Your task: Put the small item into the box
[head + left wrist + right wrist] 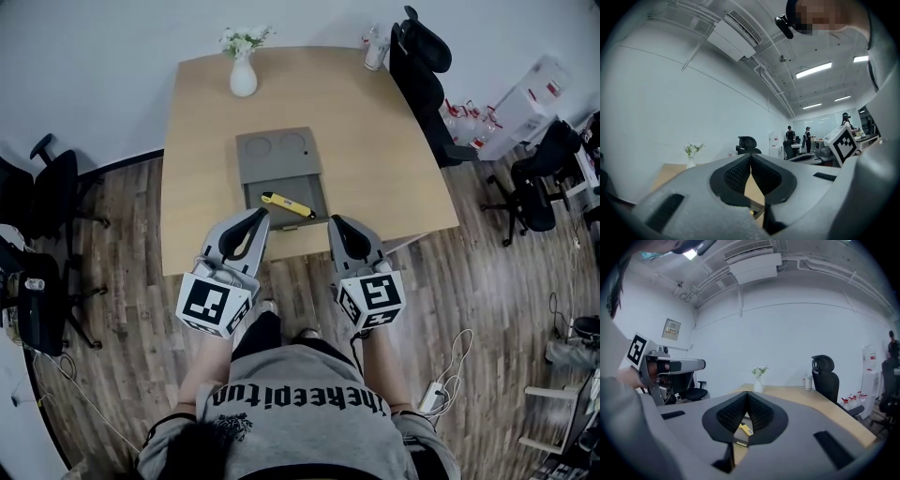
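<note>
A grey box lies open in the middle of the wooden table, its lid folded back. A small yellow item lies slantwise in the box's open tray. Both grippers hang over the table's front edge, just short of the box. My left gripper is shut and holds nothing, and its tips meet in the left gripper view. My right gripper is shut and empty too. In the right gripper view the yellow item shows through the gap below the closed tips.
A white vase with flowers stands at the table's far edge, with a small bottle at the far right corner. A black office chair stands to the right and another to the left. People stand far off.
</note>
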Motion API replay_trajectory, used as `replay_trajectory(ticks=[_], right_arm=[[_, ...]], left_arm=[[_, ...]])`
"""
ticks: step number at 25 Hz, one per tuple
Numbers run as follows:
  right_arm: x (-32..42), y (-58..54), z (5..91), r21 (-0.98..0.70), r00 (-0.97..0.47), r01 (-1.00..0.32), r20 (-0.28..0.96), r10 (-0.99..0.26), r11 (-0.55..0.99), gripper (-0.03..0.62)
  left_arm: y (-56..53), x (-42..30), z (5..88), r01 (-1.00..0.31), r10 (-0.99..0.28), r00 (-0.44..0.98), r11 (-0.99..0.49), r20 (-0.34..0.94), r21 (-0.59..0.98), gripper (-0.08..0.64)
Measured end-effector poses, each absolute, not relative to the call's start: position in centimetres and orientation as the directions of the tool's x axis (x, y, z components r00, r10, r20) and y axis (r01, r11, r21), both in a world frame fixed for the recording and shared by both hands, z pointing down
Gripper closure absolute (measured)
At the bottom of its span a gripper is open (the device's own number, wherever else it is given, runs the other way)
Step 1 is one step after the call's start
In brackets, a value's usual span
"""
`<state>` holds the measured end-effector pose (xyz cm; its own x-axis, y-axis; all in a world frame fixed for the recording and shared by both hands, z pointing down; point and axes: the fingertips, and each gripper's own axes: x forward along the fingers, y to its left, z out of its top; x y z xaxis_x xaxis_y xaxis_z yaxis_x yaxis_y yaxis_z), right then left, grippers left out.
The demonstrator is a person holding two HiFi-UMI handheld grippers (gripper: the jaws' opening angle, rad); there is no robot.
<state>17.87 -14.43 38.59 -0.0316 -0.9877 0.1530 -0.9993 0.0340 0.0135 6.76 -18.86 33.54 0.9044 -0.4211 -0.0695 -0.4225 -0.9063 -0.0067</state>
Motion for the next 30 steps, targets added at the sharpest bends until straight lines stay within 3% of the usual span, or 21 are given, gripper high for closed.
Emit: replay_trajectory(ticks=[30], right_arm=[[16.1, -5.9, 37.7, 0.026, -0.151, -0.988, 0.103, -0.983, 0.155, 0.586]], left_arm=[[-9.2, 4.6, 33.4, -0.532, -0.529, 0.843, -0.846, -0.093, -0.015, 0.543]])
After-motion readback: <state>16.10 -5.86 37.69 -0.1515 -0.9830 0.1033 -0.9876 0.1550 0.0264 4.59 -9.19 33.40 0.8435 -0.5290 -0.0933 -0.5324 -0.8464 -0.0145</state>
